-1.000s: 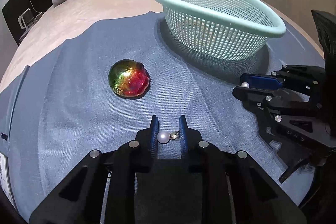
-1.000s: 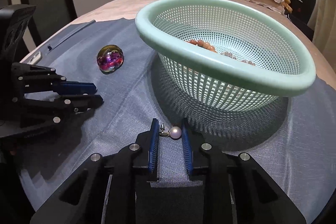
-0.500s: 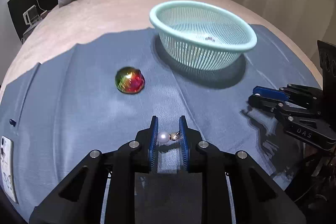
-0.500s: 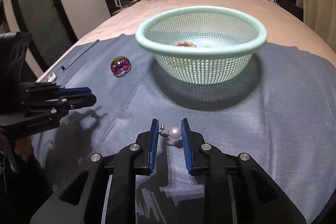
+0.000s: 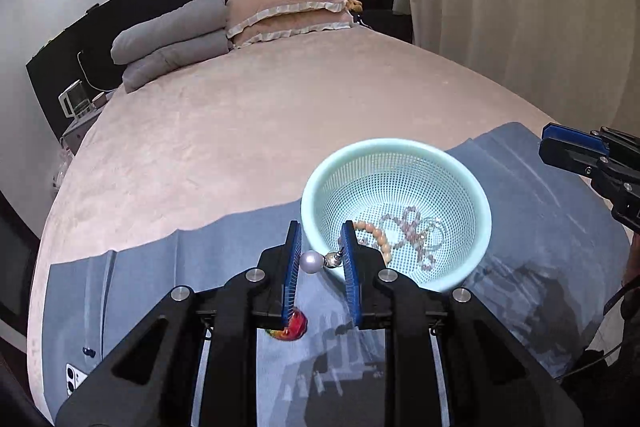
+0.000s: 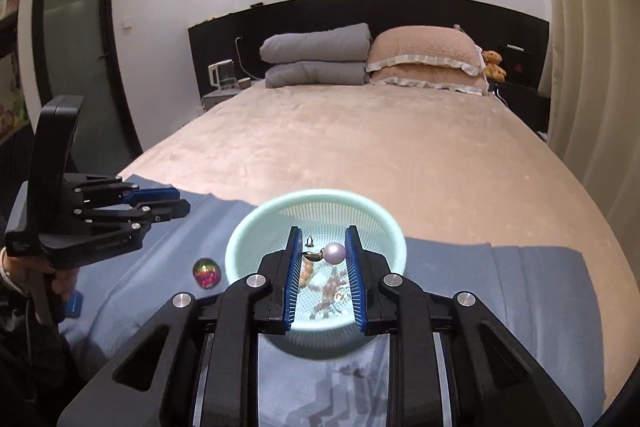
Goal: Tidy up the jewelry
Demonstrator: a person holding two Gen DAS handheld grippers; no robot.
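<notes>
My left gripper (image 5: 321,259) is shut on a pearl earring (image 5: 311,261), held high above the near left rim of the mint mesh basket (image 5: 476,195). My right gripper (image 6: 322,253) is shut on a second pearl earring (image 6: 333,252), held high over the basket (image 6: 240,247). Bead bracelets (image 5: 404,235) lie inside the basket. The left gripper also shows in the right wrist view (image 6: 168,205), the right one in the left wrist view (image 5: 576,153).
The basket stands on a blue cloth (image 5: 160,279) spread on a beige bed (image 6: 360,147). An iridescent glass dome (image 6: 207,272) lies left of the basket. Pillows (image 6: 424,61) and folded grey quilts (image 6: 316,61) are at the headboard. A phone (image 5: 74,379) lies at the cloth's left edge.
Both grippers have risen well above the cloth with their earrings and now look down into the basket. The glass dome now lies below the left fingers.
</notes>
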